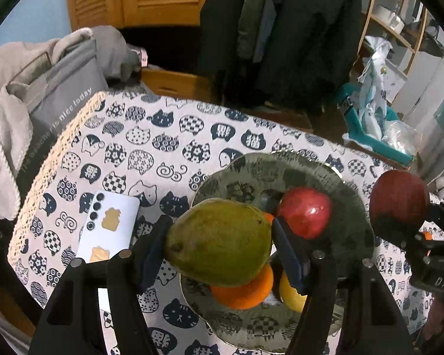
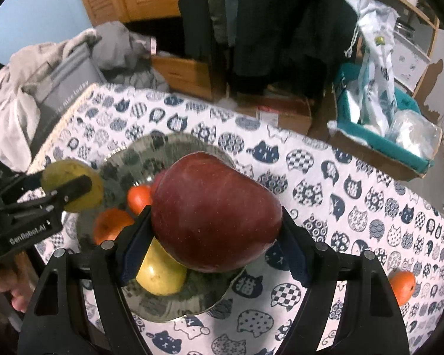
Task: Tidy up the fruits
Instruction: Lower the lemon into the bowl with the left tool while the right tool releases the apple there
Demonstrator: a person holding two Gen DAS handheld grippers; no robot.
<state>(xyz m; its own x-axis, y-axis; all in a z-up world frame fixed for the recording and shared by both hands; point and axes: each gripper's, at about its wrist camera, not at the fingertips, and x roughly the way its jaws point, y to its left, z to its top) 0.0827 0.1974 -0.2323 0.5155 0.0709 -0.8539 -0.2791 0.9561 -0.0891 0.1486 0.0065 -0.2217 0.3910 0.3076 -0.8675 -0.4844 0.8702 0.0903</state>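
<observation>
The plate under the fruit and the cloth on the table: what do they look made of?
The plate looks like clear or smoked glass with a glossy finish: the cloth's cat print shows through it, and a thin gold line runs along its scalloped rim. It could be clear plastic. The cloth looks like matte woven cotton, printed with navy cat faces, with a lace-like edge.
</observation>
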